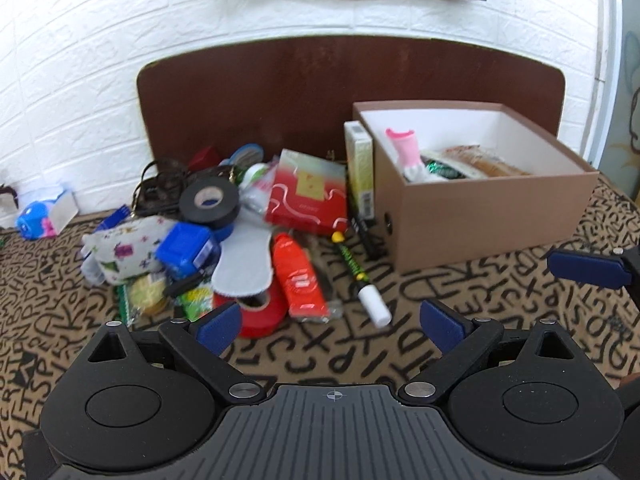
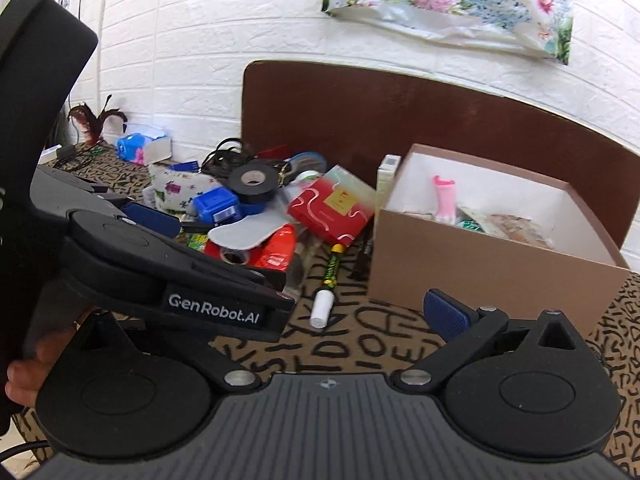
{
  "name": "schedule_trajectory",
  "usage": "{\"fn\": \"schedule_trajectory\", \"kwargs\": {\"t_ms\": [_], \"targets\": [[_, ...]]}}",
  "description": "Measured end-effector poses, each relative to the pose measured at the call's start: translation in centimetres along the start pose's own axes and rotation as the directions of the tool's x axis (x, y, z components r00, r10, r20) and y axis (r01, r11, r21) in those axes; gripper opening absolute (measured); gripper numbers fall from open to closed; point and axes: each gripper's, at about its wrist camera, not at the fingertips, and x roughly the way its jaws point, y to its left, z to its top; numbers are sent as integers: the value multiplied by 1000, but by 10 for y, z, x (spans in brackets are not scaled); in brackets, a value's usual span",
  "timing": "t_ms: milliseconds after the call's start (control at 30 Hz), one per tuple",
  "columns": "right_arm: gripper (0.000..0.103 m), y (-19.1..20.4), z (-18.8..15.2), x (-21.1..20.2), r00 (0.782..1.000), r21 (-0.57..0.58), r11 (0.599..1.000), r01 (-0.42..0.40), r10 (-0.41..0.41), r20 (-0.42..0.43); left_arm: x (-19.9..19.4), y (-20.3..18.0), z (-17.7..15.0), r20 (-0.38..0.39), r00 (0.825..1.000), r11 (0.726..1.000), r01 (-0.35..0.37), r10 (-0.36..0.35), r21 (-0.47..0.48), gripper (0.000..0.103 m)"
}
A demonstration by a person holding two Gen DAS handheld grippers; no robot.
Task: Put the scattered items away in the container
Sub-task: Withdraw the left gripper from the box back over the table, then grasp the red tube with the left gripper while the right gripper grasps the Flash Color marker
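Left wrist view: left gripper (image 1: 331,326) hangs low over the lettered cloth (image 1: 460,300), jaws spread wide, nothing between them. Bare cloth lies ahead of the fingertips, bounded left by the clutter pile and right by the brown box (image 1: 484,208), which sits open-topped with a pink-capped bottle (image 1: 408,152) inside. A white-capped marker (image 1: 362,280) lies on the cloth between pile and box; black tape roll (image 1: 209,201) tops the heap; a red packet (image 1: 298,276) lies near the front edge. Right wrist view: right gripper (image 2: 332,312) has only one blue pad (image 2: 446,316) showing (the left gripper's body covers the other), so I cannot tell its spread. The red box (image 2: 332,210) leans beside the brown box wall.
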Motion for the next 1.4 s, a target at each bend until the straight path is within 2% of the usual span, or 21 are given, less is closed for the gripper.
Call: {"fn": "schedule_trajectory", "kwargs": {"t_ms": [367,700,833,1067,1167,1333,1400], "targets": [[103,13,-1,15,999,4,999,-34,35,-28,4,24,-10,-20,1000,999,4,-5,-42,101],[102,16,-21,55,993,-27,999,-20,17,-113,35,72,-29,-98,994,980,33,-53,-194,99],[100,12,-20,67,993,12,999,-37,39,-110,42,80,-27,-96,992,975,57,-79,-217,89],[86,21,-12,92,991,-1,996,-87,86,-98,58,88,-21,-112,988,972,77,-104,-223,74],[82,24,-10,104,992,-10,997,-75,74,-102,66,86,-16,-126,981,968,116,-146,-222,63],[74,14,-13,115,992,2,1000,-28,28,-122,78,70,-8,-132,969,964,183,-210,-191,54],[69,8,-16,118,991,13,1000,-11,12,-135,85,65,-4,-131,966,961,196,-223,-193,54]]}}
